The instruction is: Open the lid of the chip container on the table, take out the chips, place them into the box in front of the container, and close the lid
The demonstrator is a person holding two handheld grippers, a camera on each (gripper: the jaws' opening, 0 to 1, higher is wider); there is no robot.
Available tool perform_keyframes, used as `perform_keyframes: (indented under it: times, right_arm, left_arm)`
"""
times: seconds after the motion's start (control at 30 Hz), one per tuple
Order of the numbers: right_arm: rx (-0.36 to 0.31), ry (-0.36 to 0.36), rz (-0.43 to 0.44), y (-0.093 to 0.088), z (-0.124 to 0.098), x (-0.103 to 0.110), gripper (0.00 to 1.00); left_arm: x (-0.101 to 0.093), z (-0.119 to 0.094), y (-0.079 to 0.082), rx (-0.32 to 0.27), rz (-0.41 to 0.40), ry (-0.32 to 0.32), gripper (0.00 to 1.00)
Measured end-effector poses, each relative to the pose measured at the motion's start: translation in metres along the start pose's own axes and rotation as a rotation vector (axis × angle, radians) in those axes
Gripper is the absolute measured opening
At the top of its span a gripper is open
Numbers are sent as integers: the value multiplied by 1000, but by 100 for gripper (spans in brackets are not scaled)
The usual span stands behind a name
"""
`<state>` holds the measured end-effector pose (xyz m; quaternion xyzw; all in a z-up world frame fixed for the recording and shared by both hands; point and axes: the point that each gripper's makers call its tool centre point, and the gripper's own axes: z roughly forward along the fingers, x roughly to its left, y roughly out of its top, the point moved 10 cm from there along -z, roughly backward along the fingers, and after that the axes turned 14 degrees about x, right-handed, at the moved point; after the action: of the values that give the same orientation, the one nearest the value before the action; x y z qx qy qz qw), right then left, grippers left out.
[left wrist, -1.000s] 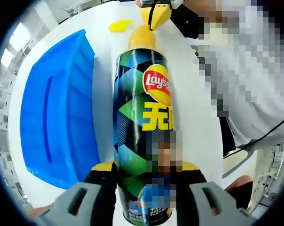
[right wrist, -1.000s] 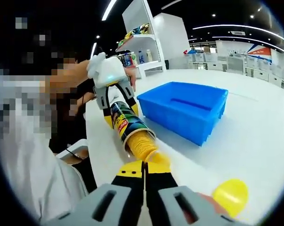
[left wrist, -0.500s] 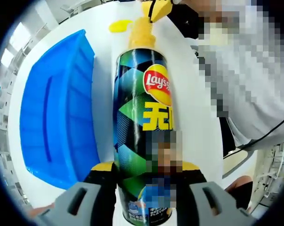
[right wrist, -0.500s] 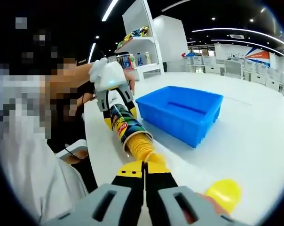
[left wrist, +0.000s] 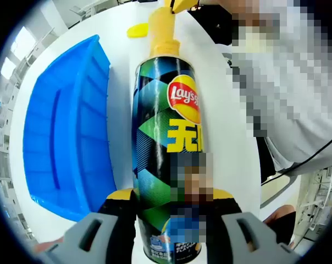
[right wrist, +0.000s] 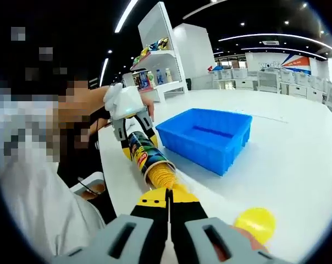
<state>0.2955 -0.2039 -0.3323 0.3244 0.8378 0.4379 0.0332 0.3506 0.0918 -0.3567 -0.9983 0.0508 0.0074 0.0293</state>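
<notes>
One green-black chip container (left wrist: pixel 165 148), lid off, yellow chips (left wrist: pixel 164 33) protruding.

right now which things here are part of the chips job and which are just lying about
Part of the job:
tall green and black Lay's chip can, clamped by left gripper
yellow chip stack, gripped by right gripper
blue plastic box
round yellow plastic lid

Lying about:
white shelf with bottles
white table
</notes>
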Motion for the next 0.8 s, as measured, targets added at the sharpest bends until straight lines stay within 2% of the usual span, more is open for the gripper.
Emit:
perform_keyframes:
  times: [0.2, 0.4, 0.43, 0.8]
  right_arm:
    - [-26, -9, 8, 4, -9, -2, 1]
    - [-58, 15, 51, 8, -13, -7, 1]
    - [-78, 29, 82, 11, -14, -6, 1]
    - [-132, 35, 172, 38, -20, -22, 1]
  left_arm:
    - [1, 0, -1, 2, -1, 0, 49]
    - [1, 0, 0, 4, -2, 2, 49]
    - [1, 0, -1, 3, -3, 1, 49]
    - [1, 1, -2, -10, -5, 6, 49]
